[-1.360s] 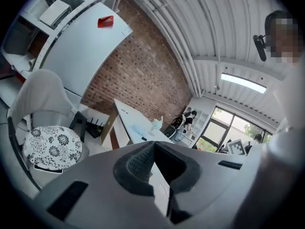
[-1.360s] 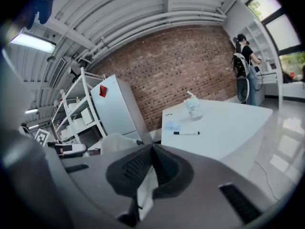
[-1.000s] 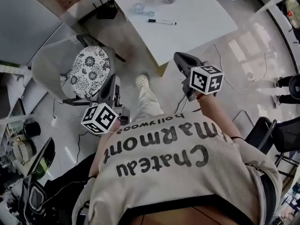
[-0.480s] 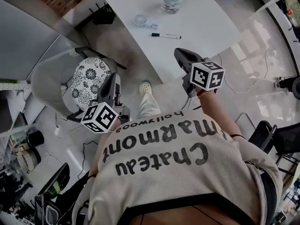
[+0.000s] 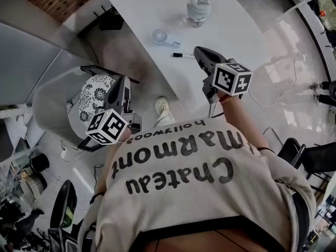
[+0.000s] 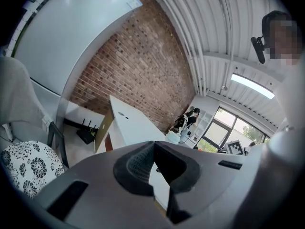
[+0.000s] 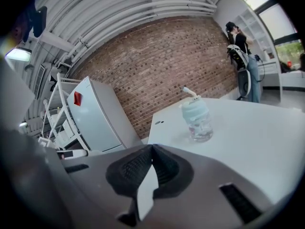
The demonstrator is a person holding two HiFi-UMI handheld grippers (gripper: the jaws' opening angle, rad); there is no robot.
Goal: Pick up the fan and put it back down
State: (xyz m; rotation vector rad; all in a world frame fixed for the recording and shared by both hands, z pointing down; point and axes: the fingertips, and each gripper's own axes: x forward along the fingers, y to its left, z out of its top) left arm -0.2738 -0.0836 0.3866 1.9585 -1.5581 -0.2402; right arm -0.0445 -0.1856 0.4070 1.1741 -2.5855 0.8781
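Observation:
A small white fan [image 5: 159,36] lies on the white table [image 5: 157,4] ahead of me, near its front edge. My right gripper [image 5: 200,52] hovers at that table's front edge, to the right of the fan and apart from it, jaws shut and empty [image 7: 152,148]. Lower left, over the floor beside a chair, my left gripper [image 5: 121,84] is well short of the table. Its jaw tips meet with nothing between them [image 6: 154,144]. Neither gripper view shows the fan.
A black pen [image 5: 182,55] lies just right of the fan, and a clear jar with a pale lid [image 5: 198,10] stands farther back, seen too as a jar [image 7: 196,120]. A grey chair with a patterned cushion [image 5: 96,96] stands left. Cables [image 5: 273,88] cross the glossy floor.
The person has walked toward the table. Both grippers moved forward with them, and the table, fan and jar now sit lower and closer in the head view.

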